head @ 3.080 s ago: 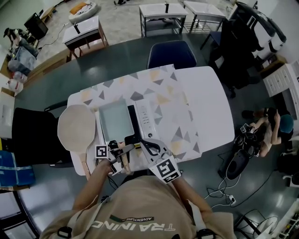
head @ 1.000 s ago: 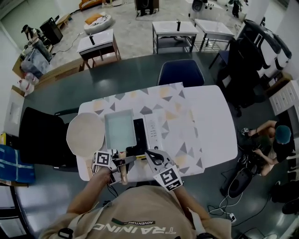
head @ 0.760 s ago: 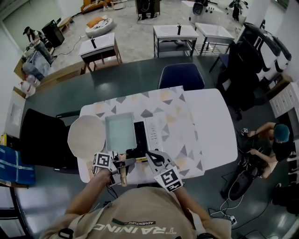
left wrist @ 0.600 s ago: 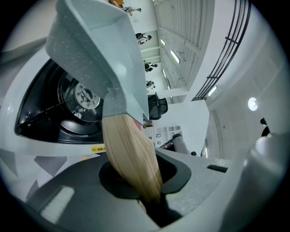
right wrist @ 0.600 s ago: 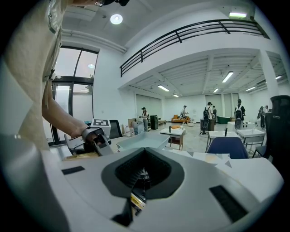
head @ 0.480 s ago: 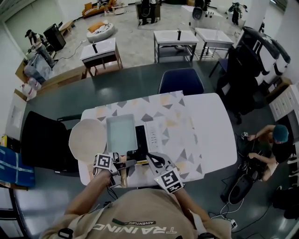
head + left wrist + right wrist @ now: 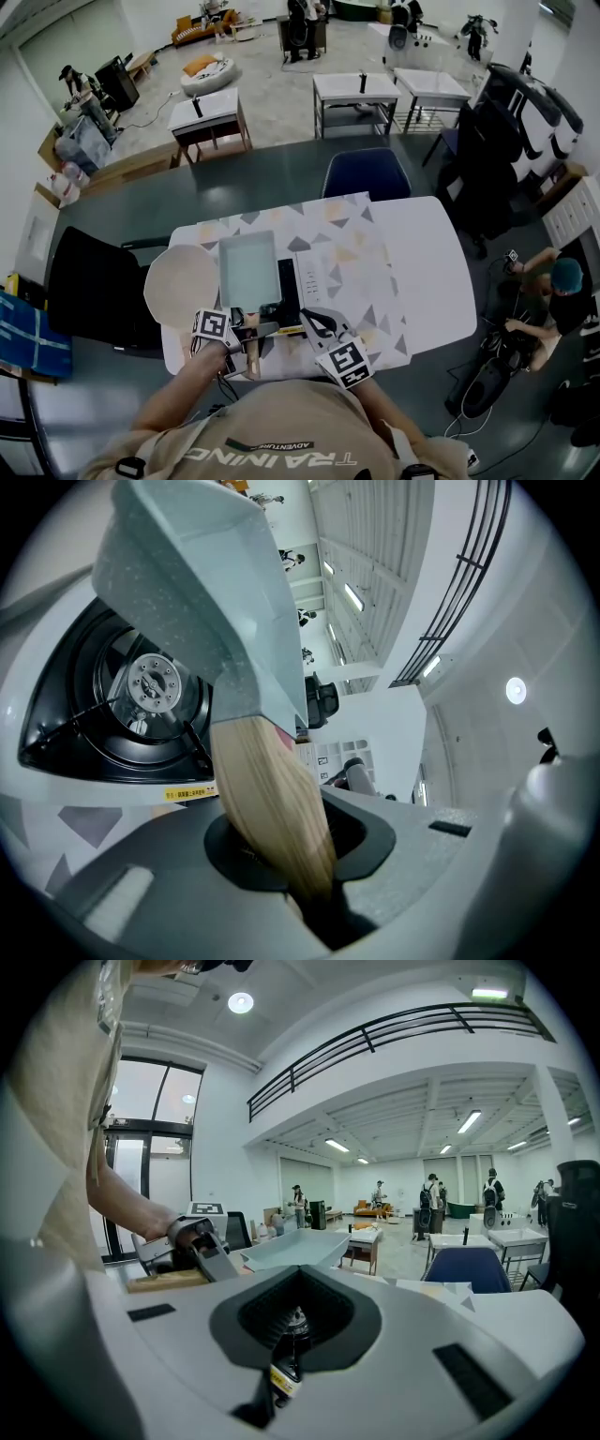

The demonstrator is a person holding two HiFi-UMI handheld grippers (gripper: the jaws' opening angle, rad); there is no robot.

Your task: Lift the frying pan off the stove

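Frying pan [image 7: 248, 270] is hanging just above the stove [image 7: 314, 272], clear of the black burner [image 7: 150, 682], and you are carrying it by its wooden handle [image 7: 272, 808] alone. Your left gripper [image 7: 251, 330] is clamping that handle, its fingers standing narrowly apart with the wood filling the gap. Your right gripper [image 7: 314, 322] is waiting at the stove's near edge, just right of the handle, its fingers drawn together with nothing pinched between them as far as the views show.

You are probably risking a twist from here. The whole pan is reaching out ahead of your grip, and the handle looks smooth and rounded, so its weight could be turning the wood between the fingers. If that happens, the pan will likely be tipping back down onto the burner's supports. Swinging it to your left could be bringing it against the round pale board [image 7: 180, 286] lying just beside the stove. Your idle right gripper is sitting close enough to the stove that a careless move may be nudging it across the patterned cloth [image 7: 352, 234].

You are working with one frying pan, one stove with one burner, one round board, one cloth on one desk [image 7: 427, 253], and two grippers.
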